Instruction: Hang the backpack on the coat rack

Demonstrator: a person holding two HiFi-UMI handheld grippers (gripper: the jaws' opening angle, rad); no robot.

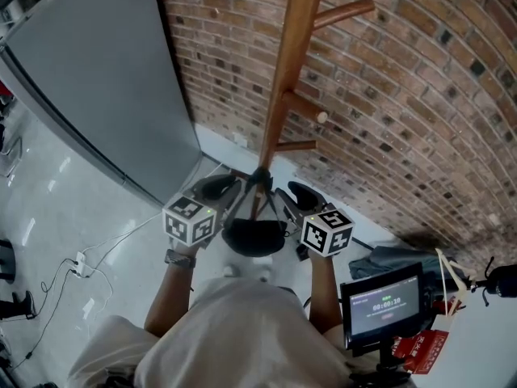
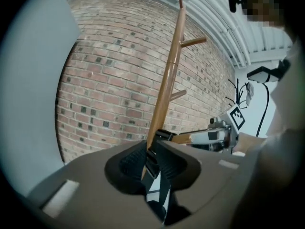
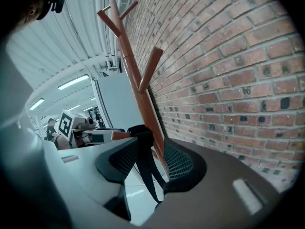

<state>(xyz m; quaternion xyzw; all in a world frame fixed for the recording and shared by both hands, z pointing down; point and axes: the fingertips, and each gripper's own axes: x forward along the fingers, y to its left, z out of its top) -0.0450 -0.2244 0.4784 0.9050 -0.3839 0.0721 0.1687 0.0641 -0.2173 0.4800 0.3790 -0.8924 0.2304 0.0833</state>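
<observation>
The wooden coat rack stands against the brick wall, with its pegs pointing right. A black backpack hangs low between my two grippers, its strap pulled up in front of the pole. My left gripper is shut on the strap, which runs with its buckle between the pads. My right gripper is open: the strap drapes over the tip of its left finger and hangs down through the gap, away from the right pad. The pole rises just beyond both grippers.
A tall grey panel leans along the wall at the left. White cables and a plug strip lie on the shiny floor. At the lower right a small screen stands on a mount beside a red tag and a grey bag.
</observation>
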